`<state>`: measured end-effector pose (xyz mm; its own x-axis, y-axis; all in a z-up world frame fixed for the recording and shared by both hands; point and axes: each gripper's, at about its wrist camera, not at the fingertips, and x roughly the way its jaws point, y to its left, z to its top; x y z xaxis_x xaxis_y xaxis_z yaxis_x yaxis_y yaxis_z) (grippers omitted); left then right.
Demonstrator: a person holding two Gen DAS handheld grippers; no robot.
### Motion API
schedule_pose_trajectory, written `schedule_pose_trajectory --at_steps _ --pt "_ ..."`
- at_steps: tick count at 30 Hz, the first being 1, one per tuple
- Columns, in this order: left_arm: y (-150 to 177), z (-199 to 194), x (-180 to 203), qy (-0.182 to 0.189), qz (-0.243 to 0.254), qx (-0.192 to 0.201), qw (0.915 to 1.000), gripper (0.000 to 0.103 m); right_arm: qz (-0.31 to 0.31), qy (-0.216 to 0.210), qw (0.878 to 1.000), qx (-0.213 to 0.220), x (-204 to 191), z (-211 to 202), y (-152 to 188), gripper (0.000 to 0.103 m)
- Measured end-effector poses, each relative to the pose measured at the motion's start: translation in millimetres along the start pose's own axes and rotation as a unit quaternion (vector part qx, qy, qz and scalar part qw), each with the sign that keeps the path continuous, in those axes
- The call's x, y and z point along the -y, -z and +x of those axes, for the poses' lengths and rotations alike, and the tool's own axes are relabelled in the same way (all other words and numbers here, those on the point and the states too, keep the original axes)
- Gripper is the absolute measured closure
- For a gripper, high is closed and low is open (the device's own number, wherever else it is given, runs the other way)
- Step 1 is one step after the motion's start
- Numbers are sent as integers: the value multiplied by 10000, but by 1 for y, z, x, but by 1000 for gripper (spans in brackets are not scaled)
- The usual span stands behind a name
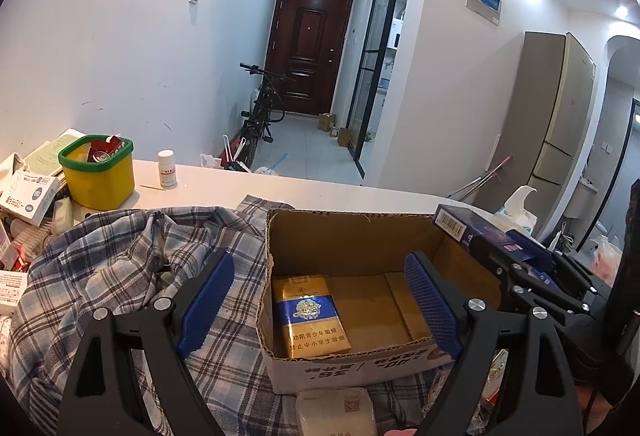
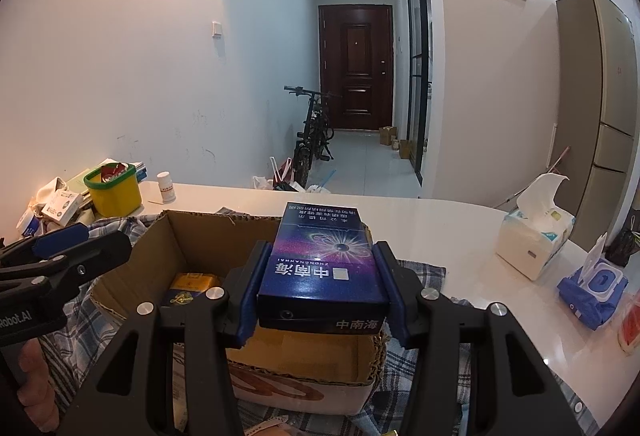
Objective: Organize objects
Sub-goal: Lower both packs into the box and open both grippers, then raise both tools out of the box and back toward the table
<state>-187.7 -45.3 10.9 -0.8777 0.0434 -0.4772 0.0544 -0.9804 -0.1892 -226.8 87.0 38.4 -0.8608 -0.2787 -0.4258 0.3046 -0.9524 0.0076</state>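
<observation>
Glossy white desk, lower frame, draped with rumpled plaid cloth. Centre: corrugated cardboard box, gold-and-blue pack flat inside. Right hand-held gripper clenched on glossy dark-blue rectangular carton above box. Left hand-held gripper released, ribbed blue pads.
</observation>
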Motion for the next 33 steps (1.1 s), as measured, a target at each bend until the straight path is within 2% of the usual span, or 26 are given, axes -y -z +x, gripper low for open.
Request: schedule_pose_trajectory --at_steps 13,17,33 --pt "1 -1 1 18 8 -3 10000 14 -70 45 10000 -55 -3 2 1 52" --pt "1 -2 3 24 55 18 10000 14 23 2 10000 -3 -1 -1 0 42" --pt "0 -11 10 -88 294 265 9992 14 83 79 9997 211 4 -14 -8 42"
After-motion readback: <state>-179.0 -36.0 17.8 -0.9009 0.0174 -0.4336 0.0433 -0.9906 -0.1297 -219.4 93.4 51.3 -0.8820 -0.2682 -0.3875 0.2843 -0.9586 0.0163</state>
